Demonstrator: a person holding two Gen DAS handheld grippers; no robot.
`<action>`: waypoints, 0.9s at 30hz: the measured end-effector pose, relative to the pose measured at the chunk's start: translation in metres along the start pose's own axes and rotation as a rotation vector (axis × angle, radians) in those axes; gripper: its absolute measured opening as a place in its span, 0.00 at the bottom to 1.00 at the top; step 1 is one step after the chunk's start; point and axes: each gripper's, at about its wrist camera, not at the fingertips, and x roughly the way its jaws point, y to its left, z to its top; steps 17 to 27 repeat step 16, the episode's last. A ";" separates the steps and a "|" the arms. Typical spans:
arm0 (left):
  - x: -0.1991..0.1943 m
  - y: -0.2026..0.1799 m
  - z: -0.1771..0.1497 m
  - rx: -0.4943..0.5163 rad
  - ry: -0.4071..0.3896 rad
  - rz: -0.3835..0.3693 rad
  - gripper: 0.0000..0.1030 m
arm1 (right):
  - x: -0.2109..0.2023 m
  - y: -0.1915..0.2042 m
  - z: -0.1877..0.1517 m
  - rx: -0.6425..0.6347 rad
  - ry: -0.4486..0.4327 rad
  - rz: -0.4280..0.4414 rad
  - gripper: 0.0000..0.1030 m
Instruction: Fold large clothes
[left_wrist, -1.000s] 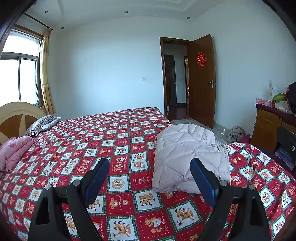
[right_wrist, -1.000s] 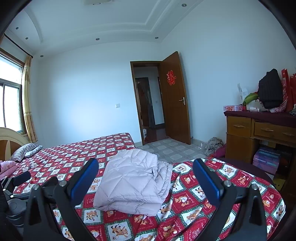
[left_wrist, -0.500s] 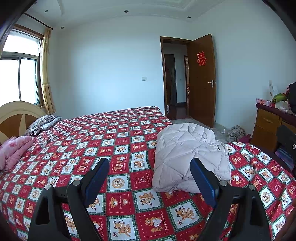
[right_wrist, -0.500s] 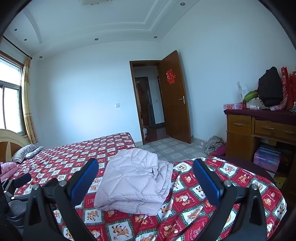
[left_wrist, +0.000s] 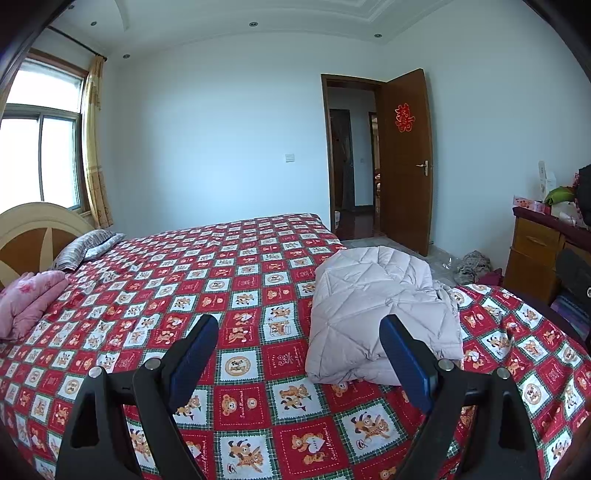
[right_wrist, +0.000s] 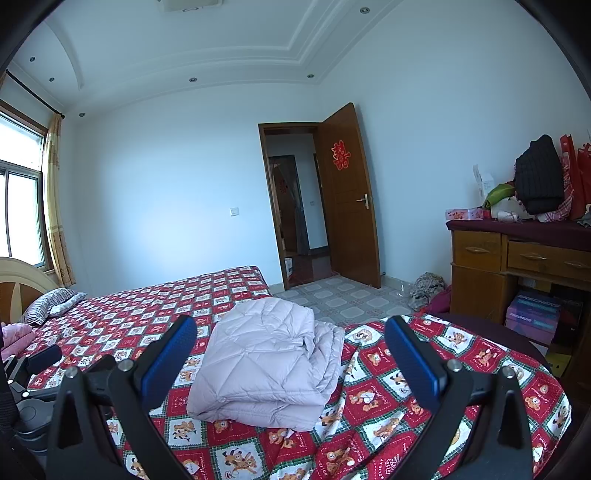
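Pale quilted jacket (right_wrist: 264, 360) lies folded in a bundle on the bed (left_wrist: 236, 295), near its foot edge. Both the left gripper (left_wrist: 295, 354) and right gripper (right_wrist: 291, 354) have fingers wide apart, holding nothing. Risk: puffy layers could spring open or slide toward the bed edge if nudged. Long axis runs away from the cameras toward the door (left_wrist: 406, 158); loose layered edges face right.
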 end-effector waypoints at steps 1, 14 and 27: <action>0.001 0.000 0.001 0.000 0.004 -0.004 0.87 | 0.000 0.000 0.000 -0.002 0.000 -0.001 1.00; 0.022 0.012 -0.001 -0.032 0.056 -0.049 0.87 | 0.004 0.005 -0.008 -0.014 0.022 -0.014 1.00; 0.031 0.018 -0.002 -0.043 0.065 -0.020 0.87 | 0.006 0.003 -0.009 -0.016 0.025 -0.022 1.00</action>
